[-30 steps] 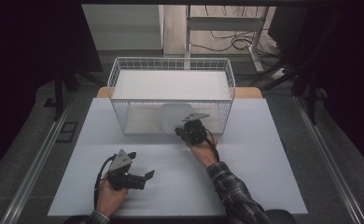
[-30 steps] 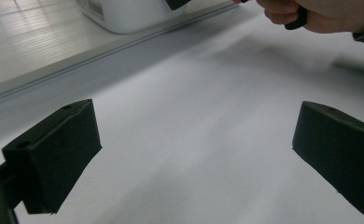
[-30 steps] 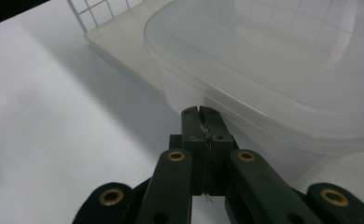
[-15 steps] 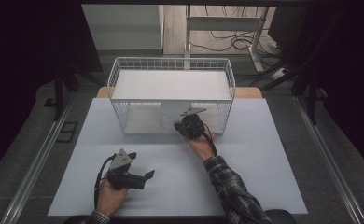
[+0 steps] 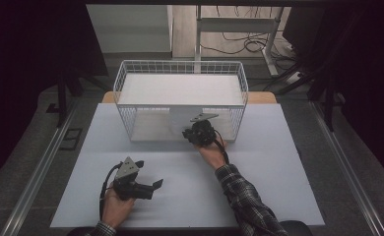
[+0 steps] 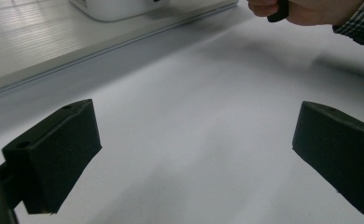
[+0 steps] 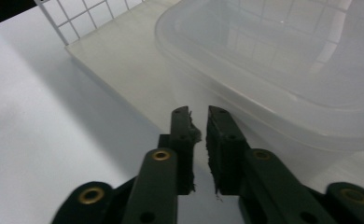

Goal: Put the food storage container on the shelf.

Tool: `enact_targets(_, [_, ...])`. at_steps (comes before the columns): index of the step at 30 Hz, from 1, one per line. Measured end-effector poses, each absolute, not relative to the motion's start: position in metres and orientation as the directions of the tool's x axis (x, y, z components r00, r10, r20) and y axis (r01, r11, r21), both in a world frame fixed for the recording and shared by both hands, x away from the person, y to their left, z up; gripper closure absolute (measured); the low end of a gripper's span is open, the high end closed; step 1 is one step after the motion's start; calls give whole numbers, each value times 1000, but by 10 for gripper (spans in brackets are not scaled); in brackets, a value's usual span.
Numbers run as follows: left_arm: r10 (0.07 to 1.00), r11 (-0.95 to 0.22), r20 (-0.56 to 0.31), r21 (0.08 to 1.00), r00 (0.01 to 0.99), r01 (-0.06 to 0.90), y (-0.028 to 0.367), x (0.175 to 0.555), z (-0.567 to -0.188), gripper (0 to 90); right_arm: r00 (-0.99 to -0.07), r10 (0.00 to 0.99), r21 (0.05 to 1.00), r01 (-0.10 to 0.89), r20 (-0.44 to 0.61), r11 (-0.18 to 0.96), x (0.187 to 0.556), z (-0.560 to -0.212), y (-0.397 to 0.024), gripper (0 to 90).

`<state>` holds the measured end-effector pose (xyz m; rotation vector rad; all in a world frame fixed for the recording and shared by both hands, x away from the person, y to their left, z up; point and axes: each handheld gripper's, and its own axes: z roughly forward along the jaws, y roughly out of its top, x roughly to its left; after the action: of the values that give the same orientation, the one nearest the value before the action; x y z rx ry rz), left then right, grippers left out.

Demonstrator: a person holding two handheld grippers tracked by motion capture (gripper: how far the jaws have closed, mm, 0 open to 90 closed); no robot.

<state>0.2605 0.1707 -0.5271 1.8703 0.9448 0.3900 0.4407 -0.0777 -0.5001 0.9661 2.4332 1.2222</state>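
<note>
A translucent plastic tub [image 7: 283, 70] lies tilted at the front of the white wire basket [image 5: 180, 66], where it looks like a pale shape [image 5: 179, 120]. My right gripper [image 5: 187, 132] is at the basket's front wall, just short of the tub's rim. In the right gripper view its jaws [image 7: 198, 112] stand a narrow gap apart with nothing between them; they have just been opening. My left gripper [image 5: 156, 186] rests low over the white table near the front edge. It is wide open and empty [image 6: 194, 140].
The basket's wire grid [image 7: 87, 14] rises to the left of my right jaws. A white sheet [image 5: 278, 172] covers the table around both hands. The other hand [image 6: 306, 9] is at the top right of the left gripper view. Dark floor and metal rails flank the table.
My right hand has shifted slightly along the basket's front, close to the tub. The left hand and gripper have stayed put.
</note>
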Motion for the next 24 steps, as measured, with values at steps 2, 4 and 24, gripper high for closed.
enact_targets(2, [751,-230,-131,867,648,442,171,261,-527,4,-754,653,784,442,63,435,438,-500,-77,715])
enact_targets(4, [750,-228,-132,868,648,441,171,261,-527,5,-761,647,783,434,54,445,436,-499,-77,683])
enact_targets(24, [734,-243,-126,869,668,431,168,260,-528,5,-788,613,793,413,63,449,413,-493,-89,295])
